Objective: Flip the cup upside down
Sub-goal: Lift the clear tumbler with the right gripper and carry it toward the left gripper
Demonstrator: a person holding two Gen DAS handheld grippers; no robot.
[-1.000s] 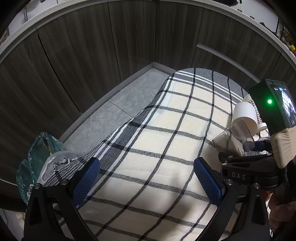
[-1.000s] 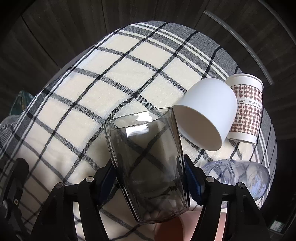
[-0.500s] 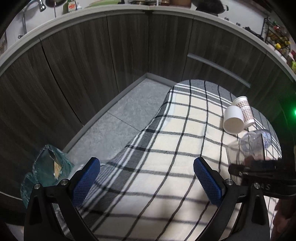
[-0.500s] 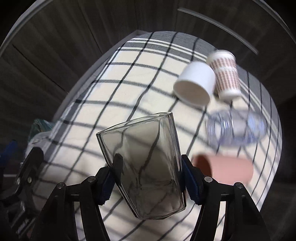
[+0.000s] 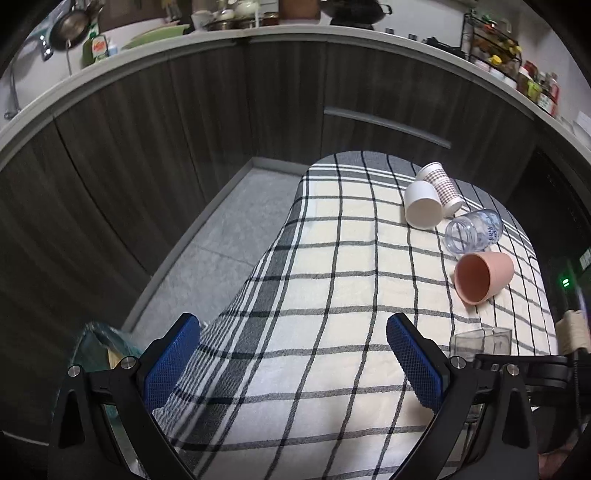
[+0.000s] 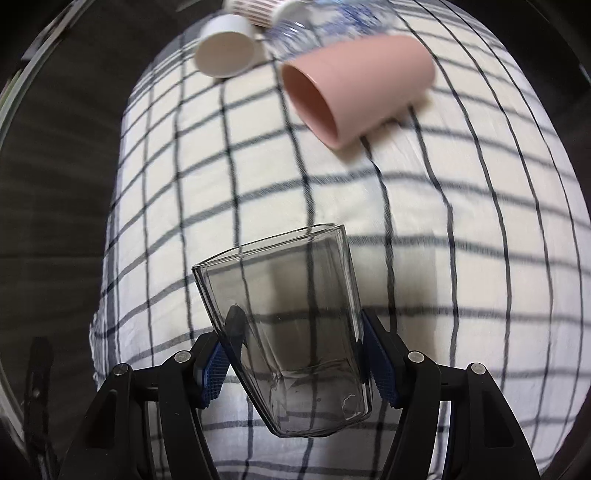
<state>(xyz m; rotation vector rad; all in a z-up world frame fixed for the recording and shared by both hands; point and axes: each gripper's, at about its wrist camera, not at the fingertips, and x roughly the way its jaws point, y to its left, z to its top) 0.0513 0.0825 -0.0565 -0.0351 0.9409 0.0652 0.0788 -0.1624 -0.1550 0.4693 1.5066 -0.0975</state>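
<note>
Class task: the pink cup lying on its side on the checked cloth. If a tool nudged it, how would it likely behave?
The pink cup lies on its side, so it would probably roll. It tapers, so it would likely curve rather than run straight. The soft checked cloth may slow it. It looks rigid, so it should not flex.

Dark wood-grain cabinets (image 5: 155, 155) curve around the room under a pale counter (image 5: 258, 33). A long metal handle (image 5: 386, 125) runs across 1 cabinet front. The counter holds a pan (image 5: 70, 24), a green bottle (image 5: 96, 48), pots (image 5: 236, 18), a wok (image 5: 352, 9), and a spice rack (image 5: 491, 40) at far right. The floor (image 5: 218, 254) is grey, speckled tile with a light skirting at the cabinet foot. A table under a cream cloth (image 5: 332, 314) with black checks fills the middle. A teal bag (image 5: 99, 339) sits on the floor at its left edge. The light is dim and even
</note>
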